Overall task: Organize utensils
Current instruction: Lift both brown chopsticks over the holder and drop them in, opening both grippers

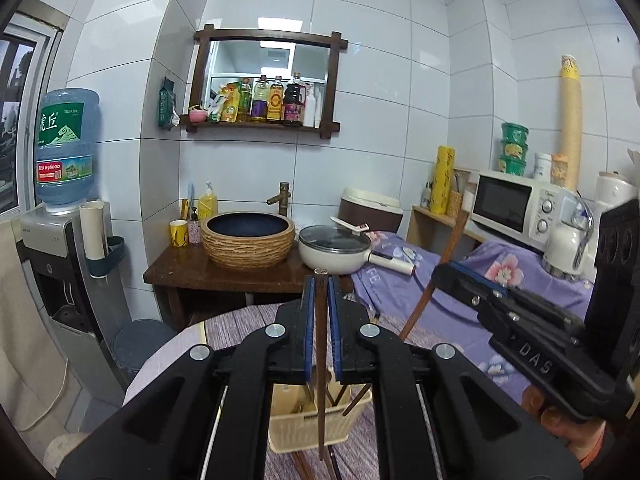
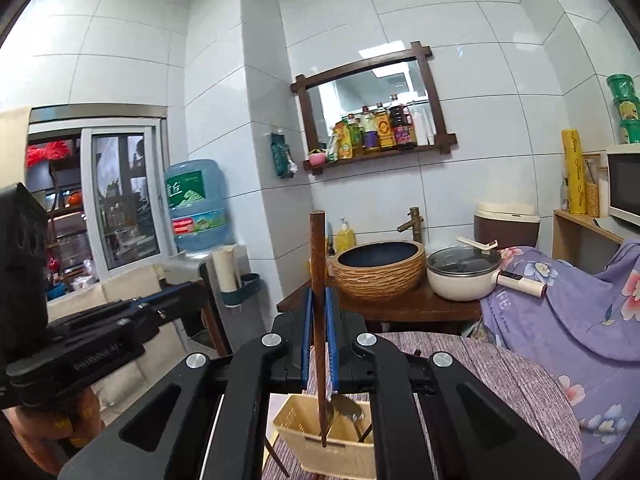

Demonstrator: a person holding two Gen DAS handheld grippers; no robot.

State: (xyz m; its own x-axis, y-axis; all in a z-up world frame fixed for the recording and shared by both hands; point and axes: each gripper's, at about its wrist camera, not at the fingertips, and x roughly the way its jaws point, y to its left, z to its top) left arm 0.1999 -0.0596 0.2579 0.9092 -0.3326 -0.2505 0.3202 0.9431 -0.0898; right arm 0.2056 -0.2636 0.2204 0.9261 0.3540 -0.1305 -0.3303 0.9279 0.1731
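the left gripper (image 1: 320, 292) has its blue-padded jaws pinching a dark wooden chopstick (image 1: 321, 360), which stands nearly upright between the pads; its blunt end pokes just above the fingertips and its thin end hangs down in front of the cream plastic utensil basket (image 1: 308, 428); the basket sits on a purple-grey woven tablecloth (image 1: 248, 320) and holds a metal spoon and more wooden sticks leaning against its rim; the right gripper (image 2: 319, 300) likewise pinches a second wooden chopstick (image 2: 318, 320), upright, its top rising well above the pads and its tip hanging in front of the same basket (image 2: 320, 452), beside the bowl of a metal spoon (image 2: 346, 404); whether either tip touches the basket cannot be told; in the left wrist view the right gripper (image 1: 472, 284) shows from the side with its chopstick (image 1: 436, 276) slanting; behind the table stand a woven-textured basin (image 1: 248, 240) under a brass tap (image 1: 280, 198), a white lidded pot (image 1: 336, 250), a microwave (image 1: 516, 204) and a water dispenser bottle (image 1: 66, 146).
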